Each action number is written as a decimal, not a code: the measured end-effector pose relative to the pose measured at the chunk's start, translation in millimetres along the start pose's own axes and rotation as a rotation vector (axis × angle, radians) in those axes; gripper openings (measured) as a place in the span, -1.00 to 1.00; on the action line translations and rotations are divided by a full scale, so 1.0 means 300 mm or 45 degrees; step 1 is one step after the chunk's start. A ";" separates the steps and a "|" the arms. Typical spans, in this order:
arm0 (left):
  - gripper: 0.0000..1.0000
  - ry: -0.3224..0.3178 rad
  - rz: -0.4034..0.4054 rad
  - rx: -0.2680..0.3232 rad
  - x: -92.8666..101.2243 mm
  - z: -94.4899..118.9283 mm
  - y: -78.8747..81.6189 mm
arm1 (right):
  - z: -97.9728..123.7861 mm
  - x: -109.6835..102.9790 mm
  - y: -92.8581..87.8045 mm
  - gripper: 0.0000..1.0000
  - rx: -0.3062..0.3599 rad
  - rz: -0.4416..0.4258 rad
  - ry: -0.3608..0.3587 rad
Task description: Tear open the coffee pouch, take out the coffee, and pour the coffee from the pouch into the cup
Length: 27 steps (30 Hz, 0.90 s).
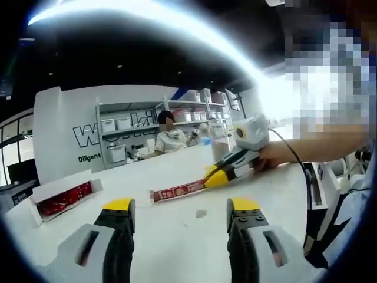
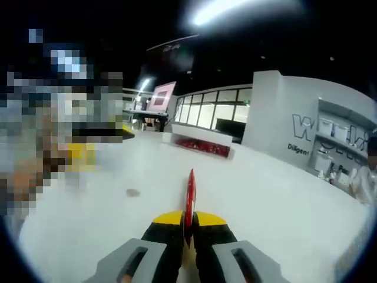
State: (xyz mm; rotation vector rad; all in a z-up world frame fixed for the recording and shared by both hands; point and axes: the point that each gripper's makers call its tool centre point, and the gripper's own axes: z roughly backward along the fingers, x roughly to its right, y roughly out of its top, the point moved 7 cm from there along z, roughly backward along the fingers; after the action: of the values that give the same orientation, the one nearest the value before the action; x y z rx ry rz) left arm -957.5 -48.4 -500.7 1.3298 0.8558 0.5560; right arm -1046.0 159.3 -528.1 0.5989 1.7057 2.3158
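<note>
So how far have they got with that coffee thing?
Early days. The right tongs are shut on one end of the red coffee pouch, held over the white table. The left tongs hang open. The pouch looks unopened, so tearing and pouring remain.

Bright overhead strip light [image 1: 147, 15], smeared into a glaring arc across the left gripper view; blown-out white near the table [image 1: 177, 236] far right corner. Dim ceiling elsewhere. Strong fisheye bending at the edges. Soft, slightly blurred throughout; faint shadows on the tabletop.
</note>
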 end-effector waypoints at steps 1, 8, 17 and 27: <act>0.29 -0.002 -0.001 0.001 0.003 0.001 0.000 | 0.002 -0.001 0.000 -0.86 -0.001 -0.001 -0.001; 0.29 -0.007 -0.004 0.008 0.008 0.003 0.002 | 0.006 -0.001 -0.003 -0.86 -0.004 0.001 -0.011; 0.29 -0.010 -0.006 0.011 0.007 0.001 0.003 | 0.026 -0.001 -0.001 -0.86 0.018 -0.022 -0.023; 0.27 0.000 -0.024 0.004 0.008 0.001 0.001 | 0.050 -0.017 -0.003 -0.85 0.020 -0.037 -0.016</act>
State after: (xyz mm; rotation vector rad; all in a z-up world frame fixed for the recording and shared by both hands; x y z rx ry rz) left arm -955.8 -46.7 -500.9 1.3236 0.8692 0.5402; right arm -1034.8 170.6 -526.3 0.5867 1.7167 2.2765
